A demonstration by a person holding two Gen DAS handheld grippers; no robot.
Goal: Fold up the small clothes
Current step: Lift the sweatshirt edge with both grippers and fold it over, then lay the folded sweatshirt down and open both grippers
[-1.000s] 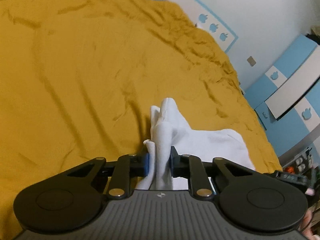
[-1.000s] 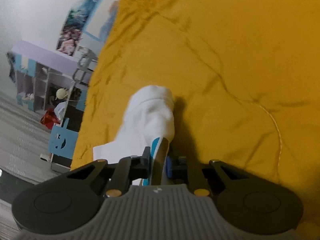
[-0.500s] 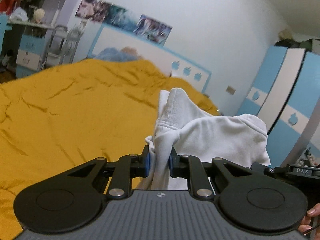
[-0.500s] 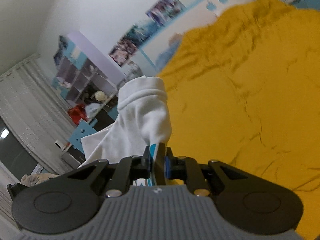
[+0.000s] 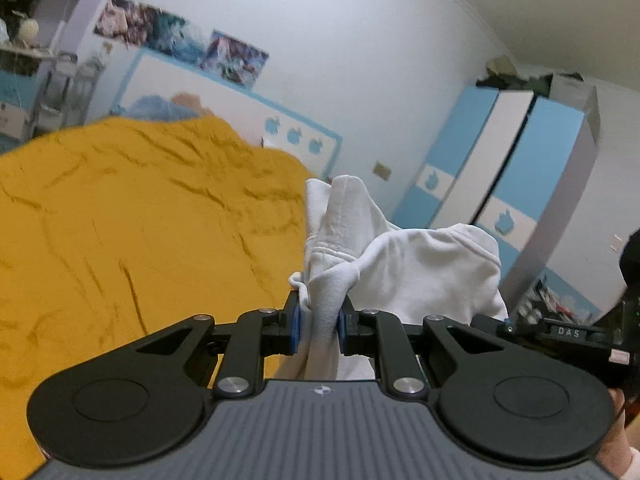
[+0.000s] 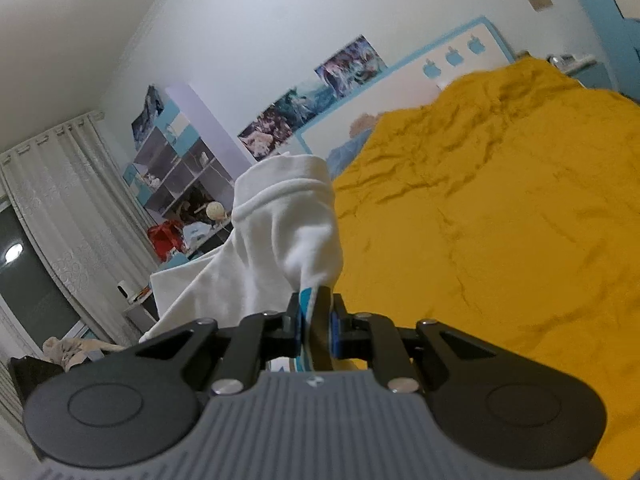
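Left claw (image 5: 319, 326) is clamping a bunched white hem between its blue pads, jaws nearly closed on the cloth. Right claw (image 6: 316, 334) is doing the same, pinching an edge that is showing a blue printed patch. Both are gripping the same white shirt (image 5: 408, 264), seen in the right view too (image 6: 276, 236).

Change from a second ago: then both cameras were pointing down at the yellow bedspread (image 5: 132, 216) with the shirt lying on it; now both are tilting up, showing wall, posters at 11 o'clock and the blue-and-white wardrobe (image 5: 508, 176) at 2 o'clock in the left view. Half a second ago the lift was already under way; the grip on both sides is staying unchanged. So the shirt is hanging in the air above the bed, no longer resting on it, with the bedspread (image 6: 500, 208) spreading out at 3 o'clock in the right view.

Judging from this, the shirt is being lifted and shaken out or carried to be re-laid flat, so folding proper is probably not started yet. Next move likely needs spreading the claws apart to tension the cloth, then lowering it smoothly. Risk: the cloth is bunching thick at the left pads, so it could land creased. A hand is peeking in at 4 o'clock in the left view, blurry.
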